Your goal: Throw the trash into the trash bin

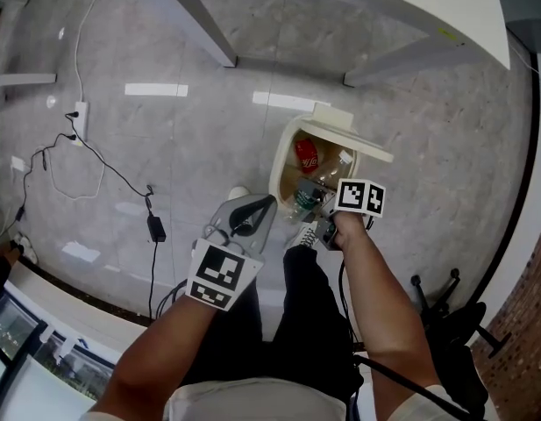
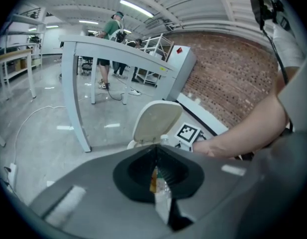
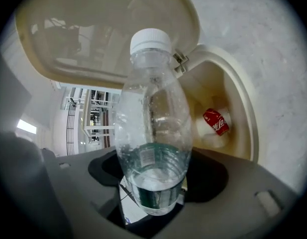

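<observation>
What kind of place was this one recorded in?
Probably an indoor lab or workshop: a polished grey floor, a long white table on tall white legs, and a red brick wall behind it.

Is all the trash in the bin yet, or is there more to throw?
Not yet. Done: the lid is up and a red can lies inside the trash bin. In hand: the right gripper is shut on a clear bottle, held over the opening. Left: dropping the bottle in. The left gripper has its jaws together, with no trash clearly in them.
</observation>
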Motion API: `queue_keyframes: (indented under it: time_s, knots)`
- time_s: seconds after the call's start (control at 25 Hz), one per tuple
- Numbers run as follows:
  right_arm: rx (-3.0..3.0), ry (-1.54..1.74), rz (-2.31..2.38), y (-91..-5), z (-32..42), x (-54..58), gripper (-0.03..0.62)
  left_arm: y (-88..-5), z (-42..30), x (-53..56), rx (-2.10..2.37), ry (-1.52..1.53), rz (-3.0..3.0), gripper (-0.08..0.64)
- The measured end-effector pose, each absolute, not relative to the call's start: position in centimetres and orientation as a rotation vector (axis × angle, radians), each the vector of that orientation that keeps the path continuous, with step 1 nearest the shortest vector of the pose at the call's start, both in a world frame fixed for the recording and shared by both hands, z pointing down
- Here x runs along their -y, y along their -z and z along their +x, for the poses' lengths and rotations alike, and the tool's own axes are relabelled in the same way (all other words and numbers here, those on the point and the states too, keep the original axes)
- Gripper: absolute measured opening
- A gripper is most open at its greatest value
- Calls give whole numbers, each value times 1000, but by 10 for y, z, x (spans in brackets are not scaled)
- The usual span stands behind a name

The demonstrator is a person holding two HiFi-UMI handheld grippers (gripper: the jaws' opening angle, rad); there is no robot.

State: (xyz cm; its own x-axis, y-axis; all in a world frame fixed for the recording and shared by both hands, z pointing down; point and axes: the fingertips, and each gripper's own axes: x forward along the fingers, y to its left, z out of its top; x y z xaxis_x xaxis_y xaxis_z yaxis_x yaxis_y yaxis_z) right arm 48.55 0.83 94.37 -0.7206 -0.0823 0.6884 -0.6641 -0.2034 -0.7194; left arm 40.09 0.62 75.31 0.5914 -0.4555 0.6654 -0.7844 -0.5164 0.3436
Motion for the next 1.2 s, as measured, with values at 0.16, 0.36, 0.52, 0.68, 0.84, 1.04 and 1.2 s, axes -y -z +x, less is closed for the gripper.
queue_keyframes:
  time_s: [0.16, 0.36, 0.52, 0.68, 0.84, 1.04, 1.2]
  knots:
    - [1694, -1974, 953, -947, 492, 6, 327, -758, 403, 1, 993, -661, 2175, 8]
    - [1636, -2032, 1015, -955, 502, 6, 328, -755, 411, -1, 976, -651, 2187, 8]
    - [1614, -2022, 1045, -961, 507, 8, 329, -757, 411, -5, 969, -656, 2183, 8]
    - [1612, -2010, 1029, -965, 508, 10, 354, -761, 411, -5, 966, -663, 2178, 8]
    - [1615, -1959, 1032, -965, 511, 9, 354, -761, 409, -6, 974, -664, 2173, 8]
    - [1624, -1947, 1029, -963, 515, 8, 354, -762, 412, -3, 979, -668, 2166, 8]
    - [1640, -1935, 1013, -957, 513, 3, 354, -768, 415, -4, 969, -689, 2115, 8]
